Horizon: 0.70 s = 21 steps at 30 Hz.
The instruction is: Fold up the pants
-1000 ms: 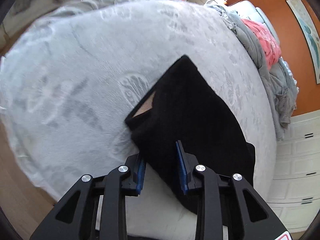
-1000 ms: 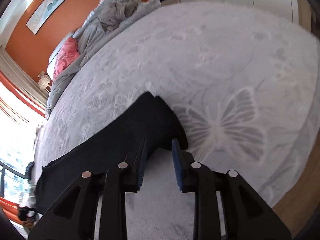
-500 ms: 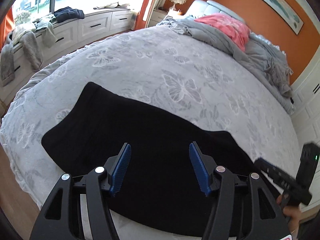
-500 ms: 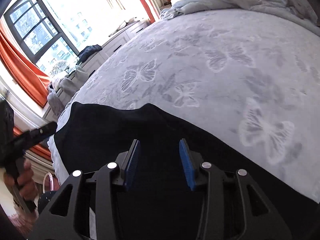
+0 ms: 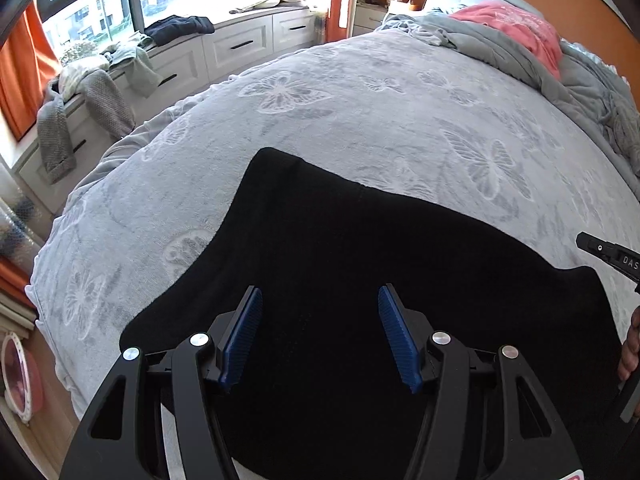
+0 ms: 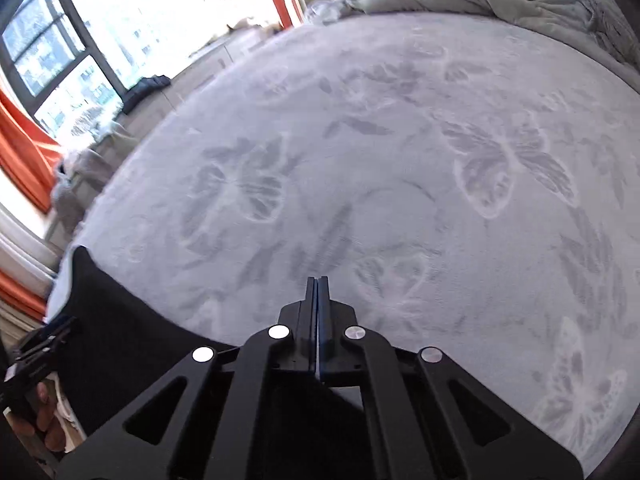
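Observation:
Black pants (image 5: 360, 264) lie folded flat on the grey butterfly bedspread (image 5: 380, 92), near its front edge. My left gripper (image 5: 320, 300) hovers over the middle of the pants, open, with nothing between its blue pads (image 5: 244, 332). My right gripper (image 6: 318, 282) is shut, pads together with nothing between them, and points at bare bedspread beyond the pants (image 6: 120, 320). Its tip shows in the left wrist view as the right gripper (image 5: 608, 254), at the pants' right end. In the right wrist view the left gripper (image 6: 40, 344) sits at the far left, held by a hand (image 6: 44, 420).
A bunched grey duvet (image 5: 500, 44) and a pink garment (image 5: 520, 28) lie at the head of the bed. A white window bench (image 5: 224, 44) with drawers carries loose clothes (image 5: 100, 92). Orange curtains (image 5: 20, 72) hang at left. A pink round object (image 5: 16, 380) stands on the floor.
The left jaws have spread wider and the view swung from the pants' corner to over their middle. The right jaws have shut and now point past the pants at bare bedspread.

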Each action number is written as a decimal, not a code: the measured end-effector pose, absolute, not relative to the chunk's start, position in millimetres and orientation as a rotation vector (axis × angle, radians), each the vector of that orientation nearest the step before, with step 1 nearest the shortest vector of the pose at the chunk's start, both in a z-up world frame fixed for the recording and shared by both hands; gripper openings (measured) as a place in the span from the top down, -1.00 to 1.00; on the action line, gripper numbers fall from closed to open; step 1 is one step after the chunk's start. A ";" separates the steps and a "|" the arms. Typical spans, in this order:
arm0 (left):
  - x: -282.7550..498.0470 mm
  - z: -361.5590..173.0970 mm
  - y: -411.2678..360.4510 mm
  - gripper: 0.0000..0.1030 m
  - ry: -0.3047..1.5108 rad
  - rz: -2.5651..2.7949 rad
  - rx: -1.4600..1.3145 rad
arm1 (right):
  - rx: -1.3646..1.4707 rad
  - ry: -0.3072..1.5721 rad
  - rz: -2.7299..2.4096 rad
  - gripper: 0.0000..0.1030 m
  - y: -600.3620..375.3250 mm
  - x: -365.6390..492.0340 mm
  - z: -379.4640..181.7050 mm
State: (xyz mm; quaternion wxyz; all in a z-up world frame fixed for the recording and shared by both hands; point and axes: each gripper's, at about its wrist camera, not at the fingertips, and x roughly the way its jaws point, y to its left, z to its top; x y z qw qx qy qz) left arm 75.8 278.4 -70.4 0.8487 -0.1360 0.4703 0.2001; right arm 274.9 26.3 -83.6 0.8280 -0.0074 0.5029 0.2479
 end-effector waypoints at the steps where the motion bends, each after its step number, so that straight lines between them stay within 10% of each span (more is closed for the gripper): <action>1: 78.7 -74.6 277.4 -0.15 1.003 0.426 -0.257 | -0.012 1.077 0.505 1.00 20.9 275.7 -84.2; 3: 78.3 -75.1 273.1 -0.18 0.976 0.453 -0.197 | 0.055 1.006 0.544 0.90 -0.3 254.3 -61.4; 5: 78.0 -73.2 273.1 -0.20 0.970 0.461 -0.188 | 0.043 0.955 0.626 0.14 -8.1 224.0 -42.2; 8: 80.2 -70.9 277.5 -0.21 0.974 0.466 -0.236 | -0.018 0.955 0.675 -0.08 -2.0 196.3 -37.0; 10: 82.9 -71.2 277.8 -0.24 0.988 0.466 -0.234 | -0.066 0.984 0.654 -0.03 10.2 198.5 -50.6; 12: 85.3 -74.0 280.0 -0.27 1.000 0.469 -0.232 | -0.126 1.052 0.658 0.72 28.7 206.1 -76.1; 21: 109.5 -81.0 289.6 -0.50 1.008 0.517 -0.183 | -0.221 1.015 0.480 1.00 35.7 256.3 -86.7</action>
